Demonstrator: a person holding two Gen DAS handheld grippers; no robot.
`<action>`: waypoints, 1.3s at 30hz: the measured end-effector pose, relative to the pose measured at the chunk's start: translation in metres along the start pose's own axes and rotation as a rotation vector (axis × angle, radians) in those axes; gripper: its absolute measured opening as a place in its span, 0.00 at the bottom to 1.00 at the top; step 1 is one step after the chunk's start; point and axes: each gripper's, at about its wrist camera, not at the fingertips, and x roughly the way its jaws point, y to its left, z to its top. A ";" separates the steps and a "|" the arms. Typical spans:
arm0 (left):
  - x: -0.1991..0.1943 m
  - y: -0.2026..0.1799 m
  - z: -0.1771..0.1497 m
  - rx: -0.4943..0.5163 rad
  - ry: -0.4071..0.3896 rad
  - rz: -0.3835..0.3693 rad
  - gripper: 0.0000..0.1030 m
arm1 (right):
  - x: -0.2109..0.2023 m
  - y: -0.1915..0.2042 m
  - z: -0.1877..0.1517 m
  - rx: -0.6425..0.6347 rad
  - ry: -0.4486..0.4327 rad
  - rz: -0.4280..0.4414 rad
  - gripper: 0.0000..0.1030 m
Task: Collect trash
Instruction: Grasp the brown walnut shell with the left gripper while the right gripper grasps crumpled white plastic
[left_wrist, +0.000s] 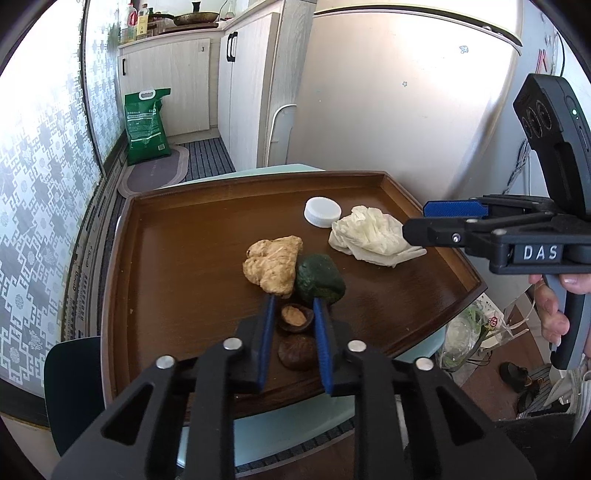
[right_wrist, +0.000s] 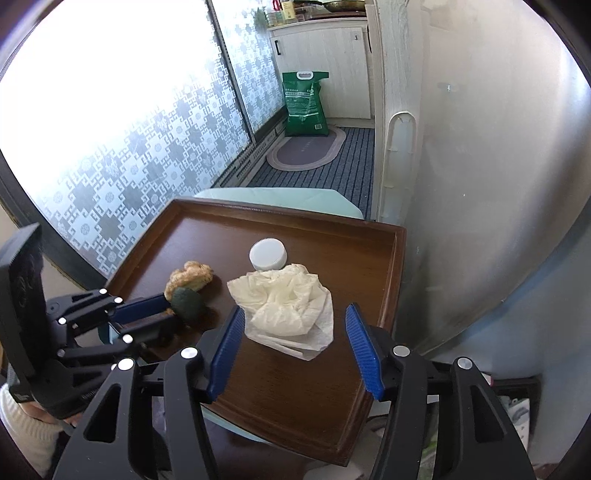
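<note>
The left gripper (left_wrist: 293, 310) is closed on a small brown shell piece (left_wrist: 294, 316) on the tray (left_wrist: 155, 266). The right gripper (right_wrist: 295, 325) stands open around the crumpled tissue (right_wrist: 286, 310). The small piece may slip out when lifted.

one white cap (left_wrist: 322, 211), one crumpled tissue (left_wrist: 369, 235), two brown shells (left_wrist: 295, 317), one tray (left_wrist: 177, 229)

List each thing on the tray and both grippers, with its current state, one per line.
left gripper: shut on the brown shell half
brown shell half: open side up, between the pads
second shell half: dome up, loose
right gripper: open, straddling the tissue
tissue: crumpled, untouched
white cap: flat on tray
</note>
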 end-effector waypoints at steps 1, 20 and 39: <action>0.000 0.000 0.000 0.002 0.000 -0.001 0.21 | 0.002 0.002 0.000 -0.013 0.006 -0.009 0.58; -0.019 0.014 0.000 -0.028 -0.038 -0.028 0.20 | 0.025 0.033 0.001 -0.162 0.056 -0.088 0.60; -0.069 0.044 0.001 -0.077 -0.138 -0.043 0.20 | 0.038 0.044 0.007 -0.193 0.088 -0.134 0.32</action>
